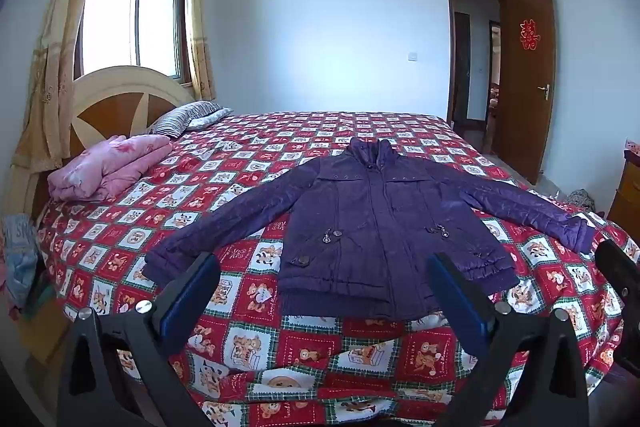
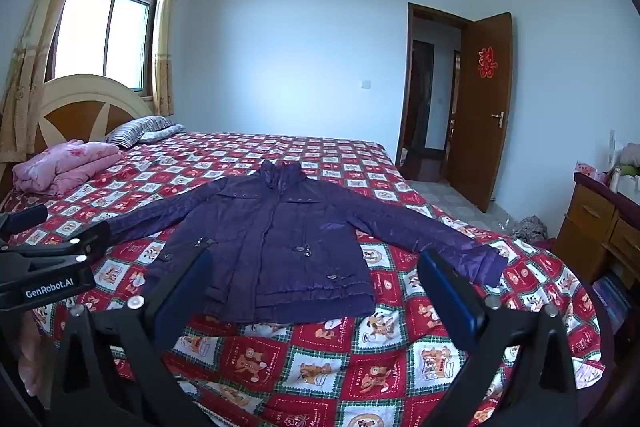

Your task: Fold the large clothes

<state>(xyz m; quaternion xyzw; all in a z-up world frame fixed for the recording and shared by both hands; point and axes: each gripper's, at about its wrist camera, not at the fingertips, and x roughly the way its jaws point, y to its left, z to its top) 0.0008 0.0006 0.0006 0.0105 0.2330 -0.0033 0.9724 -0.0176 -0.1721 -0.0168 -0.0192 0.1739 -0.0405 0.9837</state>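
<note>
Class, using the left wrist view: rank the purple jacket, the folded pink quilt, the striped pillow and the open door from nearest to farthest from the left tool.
1. Purple jacket: spread flat on the bed, straight ahead of the left tool.
2. Pink quilt: folded, far left by the headboard.
3. Striped pillow: just behind the quilt.
4. Open door: beyond the bed, right.

Left gripper [image 1: 324, 269] and right gripper [image 2: 316, 267] are hovering side by side, jaws spread wide, gripping nothing.
</note>
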